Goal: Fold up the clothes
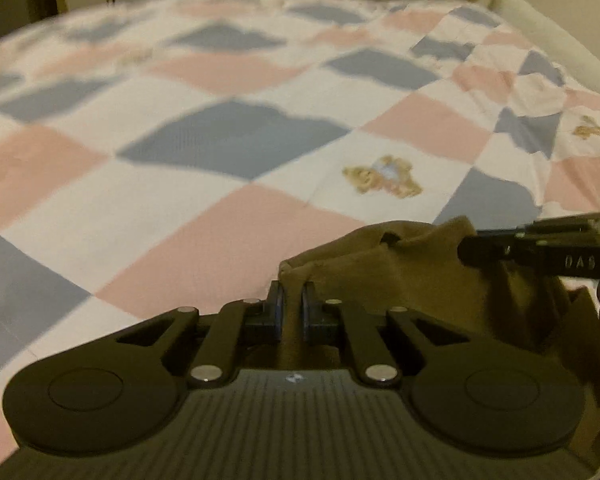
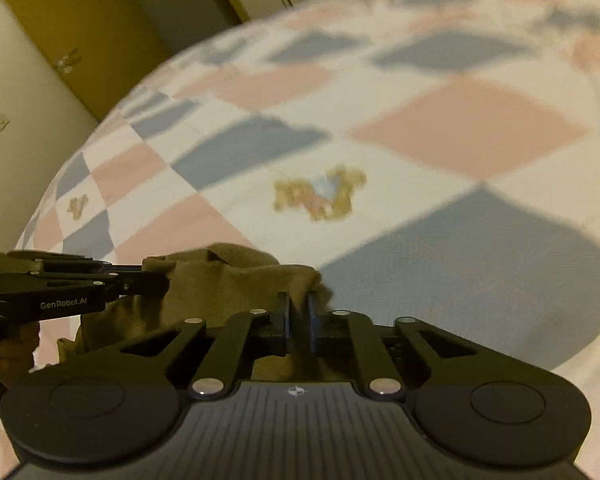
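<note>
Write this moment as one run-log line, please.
step: fold clothes | left gripper: shut on brown garment | right gripper: shut on brown garment | surface: checkered bedspread

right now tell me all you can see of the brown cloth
The cloth is olive-brown, soft and matte, like knit fabric. It is bunched and creased, its top edge pulled between two grips: the left tongs are shut on one end, the right tongs on the other. The rest sags below the tongs over the checked bedspread. Its full shape is hidden.

Your garment is olive-brown, soft and rumpled, bunched up with its top edge pinched at two spots, the rest drooping in folds over the checked bed.
</note>
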`<state>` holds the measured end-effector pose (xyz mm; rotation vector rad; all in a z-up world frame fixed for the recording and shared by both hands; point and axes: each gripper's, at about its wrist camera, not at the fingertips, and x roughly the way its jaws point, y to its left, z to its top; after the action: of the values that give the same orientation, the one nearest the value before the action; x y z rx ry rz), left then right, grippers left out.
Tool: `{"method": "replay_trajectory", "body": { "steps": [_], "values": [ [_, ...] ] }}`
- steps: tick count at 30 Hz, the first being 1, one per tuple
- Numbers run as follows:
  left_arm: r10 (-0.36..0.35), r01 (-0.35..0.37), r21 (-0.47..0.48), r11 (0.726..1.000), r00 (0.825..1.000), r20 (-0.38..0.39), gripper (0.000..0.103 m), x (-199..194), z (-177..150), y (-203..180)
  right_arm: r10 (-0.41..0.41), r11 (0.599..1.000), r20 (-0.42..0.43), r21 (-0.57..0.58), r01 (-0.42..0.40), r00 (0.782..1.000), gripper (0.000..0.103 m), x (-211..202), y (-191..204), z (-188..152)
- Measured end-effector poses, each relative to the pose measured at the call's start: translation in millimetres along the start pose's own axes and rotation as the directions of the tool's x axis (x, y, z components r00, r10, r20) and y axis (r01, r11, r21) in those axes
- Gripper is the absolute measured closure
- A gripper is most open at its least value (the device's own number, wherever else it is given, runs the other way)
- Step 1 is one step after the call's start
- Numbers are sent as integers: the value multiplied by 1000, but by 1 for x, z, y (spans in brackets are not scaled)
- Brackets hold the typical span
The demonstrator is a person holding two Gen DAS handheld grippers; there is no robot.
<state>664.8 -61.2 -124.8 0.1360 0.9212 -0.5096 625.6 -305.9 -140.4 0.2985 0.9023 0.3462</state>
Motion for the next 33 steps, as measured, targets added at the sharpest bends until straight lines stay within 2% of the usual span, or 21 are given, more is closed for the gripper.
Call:
{"method": "replay_trajectory", "body": {
  "steps": [3,5,7,10,12,14,16,18,19,20,22,23,24,27,31,33],
  "values": [
    [-5,4,15,1000,997,79,97,-39,-15,-6,-3,999,77,-48,7,997,94,-33,10,-11],
    [-30,29,15,999,994,103,96,-66,-32,-13,-3,995,105,-101,14,994,94,-59,21,-25],
    [-43,42,16,999,997,68,94,-85,-62,-22,-5,989,99,-148,20,995,94,-84,33,-46],
    [-26,27,9,1000,999,-38,88,-99,-107,-33,-26,981,-13,-195,23,1000,94,-104,49,-86],
    [10,-11,-10,1000,992,-125,87,-103,-136,-36,-65,977,-113,-207,41,991,92,-111,55,-113],
    [22,-27,-40,999,992,-126,87,-116,-147,-35,-98,980,-165,-187,67,981,89,-119,57,-129],
    [17,-23,-76,997,997,-82,87,-129,-140,-32,-122,983,-150,-158,98,981,84,-130,59,-132],
    [39,-40,-64,997,999,-16,85,-129,-121,-34,-156,982,-81,-120,145,984,70,-138,59,-120],
    [50,-49,-57,997,999,16,83,-128,-111,-36,-174,980,-36,-103,169,984,58,-139,57,-111],
    [60,-58,-47,997,997,40,80,-123,-102,-37,-186,978,3,-94,185,983,51,-138,56,-102],
    [70,-68,-29,997,995,77,73,-109,-83,-40,-197,975,72,-92,203,978,47,-129,58,-80],
    [75,-74,-18,997,993,91,73,-101,-75,-42,-193,974,94,-101,202,977,44,-120,61,-71],
    [79,-80,0,997,994,80,73,-90,-72,-44,-190,973,110,-112,203,975,36,-112,63,-62],
    [123,-123,31,992,992,-8,73,-58,-82,-46,-190,958,85,-200,204,978,34,-81,66,-58],
    [151,-152,-11,988,987,-57,72,-60,-120,-36,-255,931,-48,-283,232,966,34,-53,60,-93],
    [157,-159,-34,987,986,-61,70,-70,-132,-32,-257,931,-43,-281,235,966,34,-65,59,-108]
  ]
}}
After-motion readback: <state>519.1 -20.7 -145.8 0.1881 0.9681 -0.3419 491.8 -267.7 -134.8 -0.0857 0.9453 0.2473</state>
